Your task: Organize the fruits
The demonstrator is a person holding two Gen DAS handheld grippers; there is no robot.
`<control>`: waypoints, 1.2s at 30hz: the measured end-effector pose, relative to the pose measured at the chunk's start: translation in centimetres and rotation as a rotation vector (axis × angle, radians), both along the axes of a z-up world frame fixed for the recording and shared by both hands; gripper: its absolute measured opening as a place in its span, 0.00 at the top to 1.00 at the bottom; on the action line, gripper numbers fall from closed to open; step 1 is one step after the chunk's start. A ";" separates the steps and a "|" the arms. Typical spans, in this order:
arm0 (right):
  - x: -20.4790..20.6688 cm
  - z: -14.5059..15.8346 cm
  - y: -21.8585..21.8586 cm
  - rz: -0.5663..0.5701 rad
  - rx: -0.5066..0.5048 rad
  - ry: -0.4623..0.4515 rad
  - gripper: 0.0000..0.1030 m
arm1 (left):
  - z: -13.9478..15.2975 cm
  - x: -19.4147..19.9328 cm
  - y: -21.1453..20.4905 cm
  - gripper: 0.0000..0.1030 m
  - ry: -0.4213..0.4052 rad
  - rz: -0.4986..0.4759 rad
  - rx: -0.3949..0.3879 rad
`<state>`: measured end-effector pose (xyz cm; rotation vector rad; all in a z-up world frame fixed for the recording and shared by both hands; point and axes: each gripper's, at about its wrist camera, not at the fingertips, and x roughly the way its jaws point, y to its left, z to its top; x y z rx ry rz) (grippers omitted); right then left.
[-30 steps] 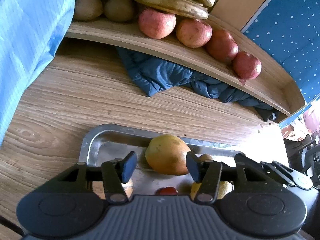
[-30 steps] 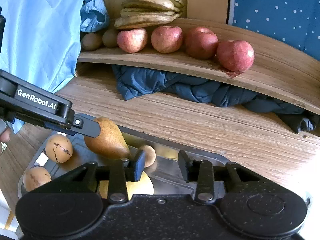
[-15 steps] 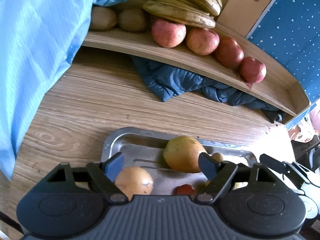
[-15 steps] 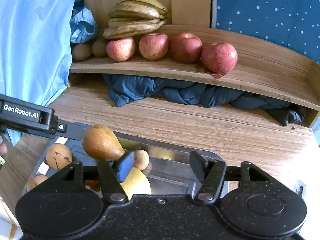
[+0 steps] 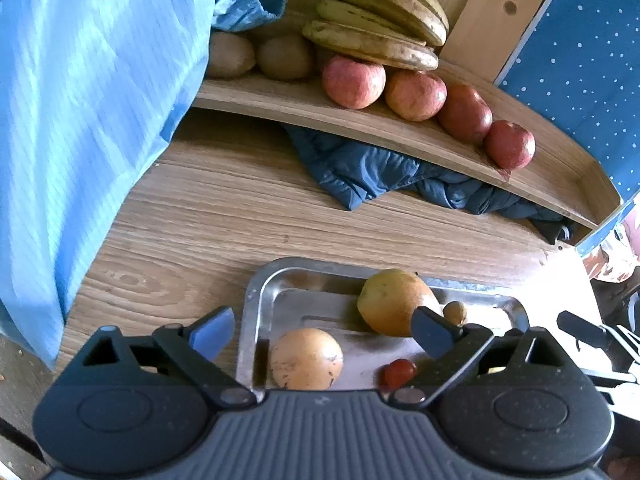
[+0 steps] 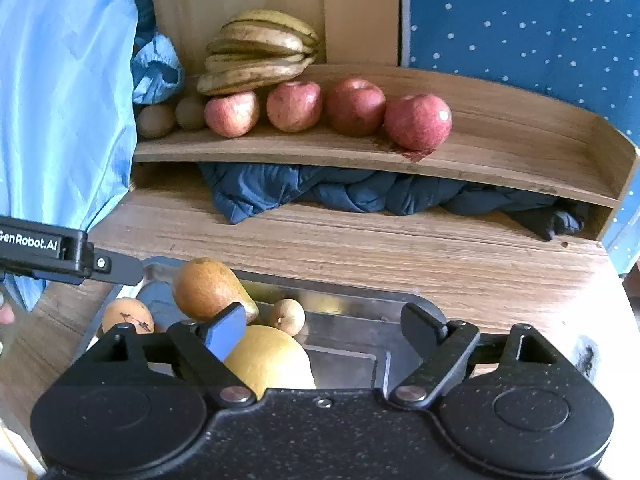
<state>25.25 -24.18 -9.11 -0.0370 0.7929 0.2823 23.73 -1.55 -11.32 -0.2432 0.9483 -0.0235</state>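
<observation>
While both pairs of tongs hang over a metal tray (image 5: 256, 292) of loose fruit, neither one grips anything. The tray sits on a wooden table (image 5: 224, 216) and serves here as the landmark.

The left gripper (image 5: 322, 326) hovers above the tray's near left corner; its jaws are opening, already wide apart, with a round orange-yellow fruit (image 5: 306, 358) lying on the tray below the gap, untouched. The right gripper (image 6: 324, 326) hovers above the tray's near right part; its jaws are also opening, spread wide, and the pads press on nothing.

On the tray, a brown-gold pear (image 6: 210, 290) lies toward the far side, with a small tan round fruit (image 6: 287, 317) just beside it. A large yellow fruit (image 6: 272, 362) lies nearer, beneath the right gripper's left finger. A small red fruit (image 5: 398, 373) lies near the tray's middle, close to the left gripper's right finger.

Beyond the tray, past a strip of bare table, a raised wooden shelf (image 6: 500, 148) holds four red apples (image 6: 354, 106) in a row, a bunch of brown-spotted bananas (image 6: 260, 56) behind them, and two kiwis (image 5: 284, 56) at the row's left end. A dark blue cloth (image 6: 320, 192) is bunched under the shelf. Light blue fabric (image 5: 88, 92) hangs to the left of the tray.
</observation>
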 end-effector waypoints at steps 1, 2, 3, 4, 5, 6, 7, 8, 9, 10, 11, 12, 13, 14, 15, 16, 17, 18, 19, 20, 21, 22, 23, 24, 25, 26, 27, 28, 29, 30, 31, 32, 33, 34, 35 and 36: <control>-0.2 0.1 0.0 -0.008 0.002 -0.004 0.14 | 0.1 -0.2 0.0 0.05 -0.004 -0.004 0.002; -0.5 0.3 0.0 -0.017 0.004 -0.008 0.13 | 0.1 -0.4 0.1 0.04 -0.008 -0.010 0.004; -0.7 0.4 0.0 -0.024 0.007 -0.012 0.13 | 0.2 -0.6 0.0 0.04 -0.011 -0.015 0.006; -0.9 0.5 0.0 -0.031 0.010 -0.016 0.12 | 0.3 -0.8 0.0 0.04 -0.014 -0.021 0.010; -1.1 0.7 0.1 -0.038 0.013 -0.020 0.11 | 0.4 -1.0 0.0 0.04 -0.019 -0.026 0.014; -1.4 0.8 0.1 -0.045 0.017 -0.025 0.10 | 0.5 -1.2 0.0 0.04 -0.025 -0.032 0.018; -1.7 0.9 0.1 -0.052 0.020 -0.030 0.09 | 0.6 -1.4 0.0 0.03 -0.032 -0.037 0.022; -2.1 1.1 0.2 -0.059 0.023 -0.035 0.08 | 0.8 -1.7 0.0 0.03 -0.039 -0.042 0.026; -2.3 1.3 0.2 -0.065 0.026 -0.040 0.08 | 0.9 -2.0 0.0 0.03 -0.047 -0.046 0.030; -2.7 1.5 0.3 -0.073 0.029 -0.047 0.07 | 1.1 -2.2 0.0 0.02 -0.056 -0.049 0.035; -2.9 1.6 0.3 -0.078 0.032 -0.053 0.06 | 1.2 -2.4 0.1 0.02 -0.063 -0.052 0.038; -3.3 1.8 0.4 -0.085 0.035 -0.061 0.06 | 1.3 -2.7 0.1 0.02 -0.069 -0.053 0.039; -3.6 1.9 0.5 -0.091 0.036 -0.068 0.06 | 1.4 -2.9 0.2 0.02 -0.075 -0.052 0.038; -4.0 2.0 0.5 -0.098 0.038 -0.078 0.06 | 1.5 -3.2 0.2 0.02 -0.080 -0.053 0.037; -4.3 2.2 0.5 -0.105 0.041 -0.086 0.05 | 1.6 -3.4 0.3 0.02 -0.085 -0.054 0.036; -4.6 2.3 0.6 -0.111 0.044 -0.094 0.05 | 1.7 -3.5 0.3 0.02 -0.090 -0.055 0.037; -5.0 2.4 0.6 -0.116 0.047 -0.100 0.05 | 1.8 -3.7 0.3 0.02 -0.095 -0.058 0.039; -5.3 2.5 0.6 -0.120 0.049 -0.107 0.04 | 1.9 -3.9 0.3 0.02 -0.100 -0.060 0.041; -5.5 2.7 0.6 -0.125 0.050 -0.113 0.04 | 2.0 -4.1 0.3 0.02 -0.107 -0.062 0.043; -5.8 2.8 0.6 -0.130 0.051 -0.119 0.03 | 2.1 -4.2 0.3 0.02 -0.112 -0.064 0.043; -6.0 2.9 0.6 -0.133 0.050 -0.124 0.03 | 2.2 -4.4 0.2 0.02 -0.116 -0.066 0.045; -6.3 3.0 0.5 -0.137 0.049 -0.129 0.03 | 2.2 -4.6 0.2 0.01 -0.118 -0.067 0.046; -6.6 3.1 0.5 -0.141 0.048 -0.134 0.02 | 2.2 -4.8 0.1 0.01 -0.120 -0.069 0.048; -6.9 3.1 0.4 -0.145 0.048 -0.137 0.02 | 2.2 -5.0 0.1 0.01 -0.120 -0.071 0.049; -7.2 3.2 0.4 -0.149 0.047 -0.138 0.02 | 2.2 -5.2 0.1 0.01 -0.121 -0.075 0.049; -7.3 3.2 0.4 -0.153 0.046 -0.139 0.02 | 2.3 -5.4 0.0 0.01 -0.124 -0.078 0.050; -7.6 3.3 0.3 -0.155 0.046 -0.139 0.02 | 2.4 -5.5 0.0 0.01 -0.126 -0.078 0.052; -7.8 3.5 0.3 -0.154 0.046 -0.141 0.02 | 2.6 -5.7 0.0 0.01 -0.132 -0.077 0.054; -8.1 3.7 0.2 -0.153 0.046 -0.146 0.02 | 2.7 -5.9 0.0 0.01 -0.138 -0.075 0.054; -8.3 3.9 0.1 -0.152 0.046 -0.151 0.02 | 2.9 -6.1 0.0 0.01 -0.147 -0.072 0.054; -8.4 4.1 0.1 -0.148 0.045 -0.155 0.02 | 3.1 -6.2 0.1 0.01 -0.157 -0.066 0.055; -8.5 4.3 0.0 -0.141 0.043 -0.162 0.02 | 3.3 -6.4 0.1 0.01 -0.166 -0.059 0.058; -8.6 4.5 -0.1 -0.135 0.041 -0.170 0.02 | 3.5 -6.6 0.1 0.01 -0.172 -0.051 0.060; -8.6 4.7 -0.1 -0.130 0.041 -0.177 0.01 | 3.6 -6.8 0.1 0.01 -0.180 -0.040 0.061; -8.7 4.8 -0.2 -0.126 0.043 -0.183 0.01 | 3.8 -7.1 0.1 0.01 -0.186 -0.027 0.061; -8.8 4.9 -0.4 -0.121 0.045 -0.187 0.01 | 3.9 -7.3 0.1 0.01 -0.190 -0.018 0.059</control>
